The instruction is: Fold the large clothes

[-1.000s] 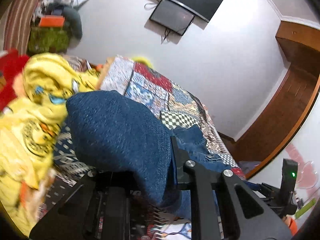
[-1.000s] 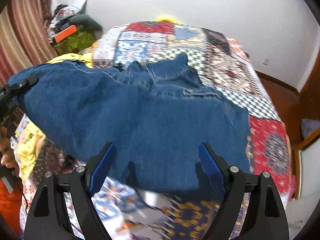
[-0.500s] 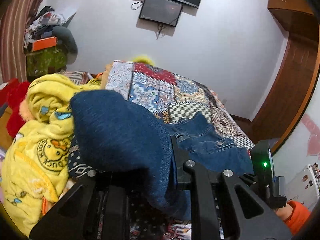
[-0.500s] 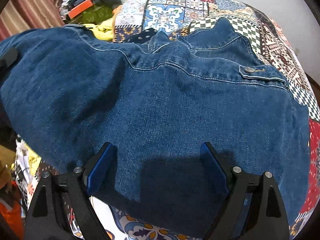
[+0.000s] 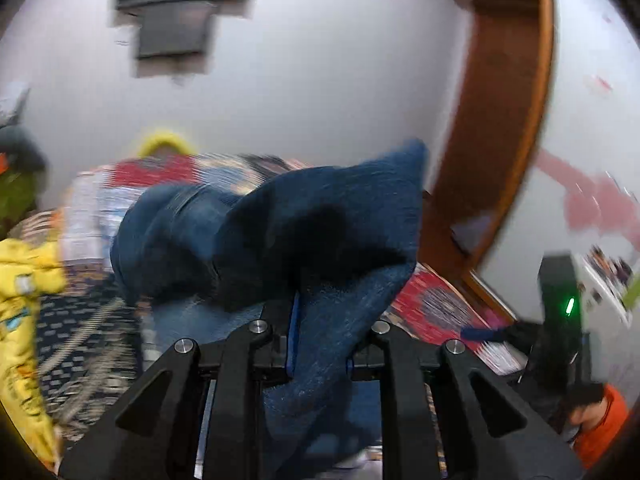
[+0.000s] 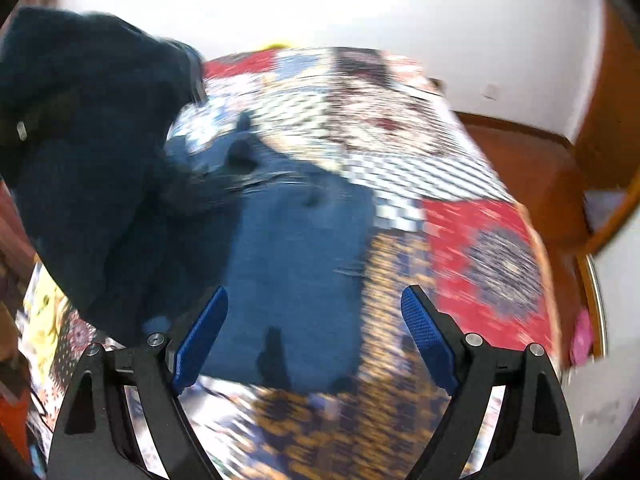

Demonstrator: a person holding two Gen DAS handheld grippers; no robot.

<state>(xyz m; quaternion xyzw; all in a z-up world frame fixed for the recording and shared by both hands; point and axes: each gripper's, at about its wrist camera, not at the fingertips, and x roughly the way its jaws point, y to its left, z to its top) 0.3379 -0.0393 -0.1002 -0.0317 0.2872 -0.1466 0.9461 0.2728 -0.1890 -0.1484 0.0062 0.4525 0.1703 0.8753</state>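
The left hand-held gripper (image 5: 320, 334) clamps the dark-blue denim jacket (image 5: 320, 224); the right hand-held gripper (image 6: 314, 340) gapes empty. Lay the lifted edge squarely over the half resting on the bed.

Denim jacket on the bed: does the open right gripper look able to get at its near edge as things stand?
Probably yes. The right gripper is open, and the denim jacket lies flat on the patchwork bedspread right ahead, nothing between.

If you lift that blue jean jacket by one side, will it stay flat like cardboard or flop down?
It will probably flop. Where the left tool pinches the denim jacket, the cloth bends and hangs in folds. It looks fairly heavy: the rest sags onto the patchwork bedspread. It probably won't slip, since the denim looks rough.
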